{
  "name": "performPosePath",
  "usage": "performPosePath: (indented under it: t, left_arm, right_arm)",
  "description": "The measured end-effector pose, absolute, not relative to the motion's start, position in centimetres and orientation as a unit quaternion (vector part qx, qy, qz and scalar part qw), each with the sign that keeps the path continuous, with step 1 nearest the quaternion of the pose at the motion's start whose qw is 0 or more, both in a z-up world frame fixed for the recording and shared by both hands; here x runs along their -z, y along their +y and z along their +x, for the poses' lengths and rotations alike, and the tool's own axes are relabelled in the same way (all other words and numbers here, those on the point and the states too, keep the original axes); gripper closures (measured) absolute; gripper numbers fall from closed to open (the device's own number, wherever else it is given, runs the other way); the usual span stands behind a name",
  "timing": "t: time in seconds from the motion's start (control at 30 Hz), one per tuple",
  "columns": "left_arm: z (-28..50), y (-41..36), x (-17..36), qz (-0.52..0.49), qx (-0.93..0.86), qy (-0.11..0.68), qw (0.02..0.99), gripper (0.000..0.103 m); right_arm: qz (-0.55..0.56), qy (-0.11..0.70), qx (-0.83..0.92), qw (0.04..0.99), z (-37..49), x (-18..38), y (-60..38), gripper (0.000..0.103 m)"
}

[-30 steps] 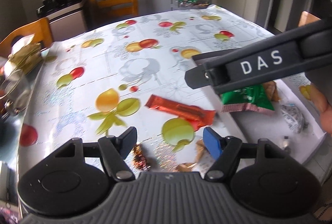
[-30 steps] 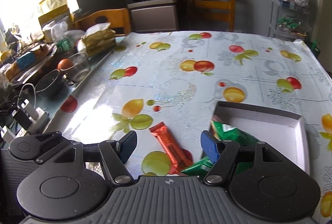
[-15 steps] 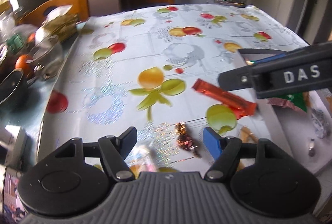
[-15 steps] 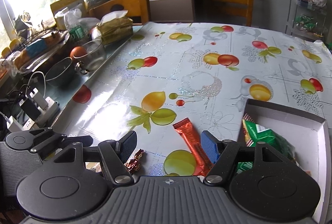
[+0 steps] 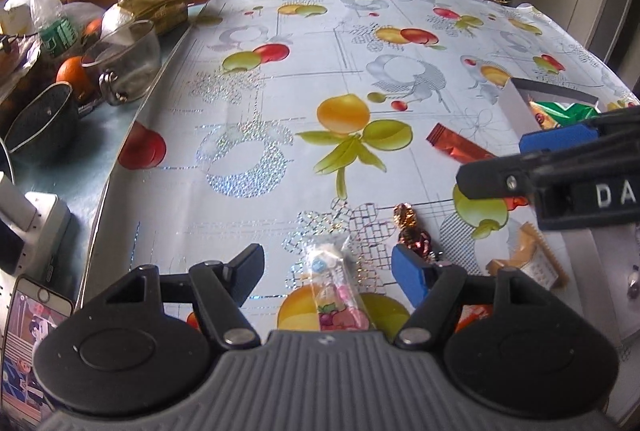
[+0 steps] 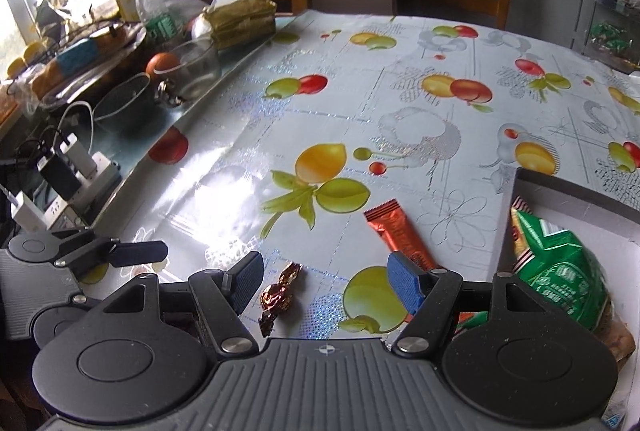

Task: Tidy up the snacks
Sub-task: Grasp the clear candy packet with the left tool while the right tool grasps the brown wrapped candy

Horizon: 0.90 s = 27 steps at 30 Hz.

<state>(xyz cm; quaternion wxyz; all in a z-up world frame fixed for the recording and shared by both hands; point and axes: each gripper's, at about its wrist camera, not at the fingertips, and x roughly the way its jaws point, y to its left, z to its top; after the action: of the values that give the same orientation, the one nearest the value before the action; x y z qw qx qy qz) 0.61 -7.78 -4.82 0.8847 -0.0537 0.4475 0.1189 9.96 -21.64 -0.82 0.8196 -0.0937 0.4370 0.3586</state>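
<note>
Clear-wrapped candy stick (image 5: pixel 335 287) sits between the left gripper's (image 5: pixel 328 267) spread jaws — untouched.
Its long axis runs 12 to 6, in line with the fingers; the right gripper (image 6: pixel 326 281), also spread and empty, hovers nearer the foil candy (image 6: pixel 280 295) at 9 o'clock of the box (image 6: pixel 568 187).
</note>
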Motion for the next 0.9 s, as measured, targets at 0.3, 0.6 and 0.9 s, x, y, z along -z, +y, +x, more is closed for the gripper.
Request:
performPosePath:
  t: [0.3, 0.6, 0.9]
  left_arm:
    - [0.6, -6.6, 6.2, -0.067, -0.12, 0.457, 0.879, 0.033]
    - [0.9, -6.4, 6.8, -0.07, -0.098, 0.459, 0.88, 0.033]
    - [1.0, -5.9, 7.2, -0.075, -0.09, 0.461, 0.88, 0.033]
  right_arm:
    - [-0.113, 0.45, -0.363, 0.808, 9.3, 2.1, -20.3, 0.034]
    - [-0.127, 0.458, -0.36, 0.803, 9.0, 2.9, -19.5, 0.034]
    - [-0.136, 0.464, -0.356, 0.799, 9.0, 3.6, -18.9, 0.034]
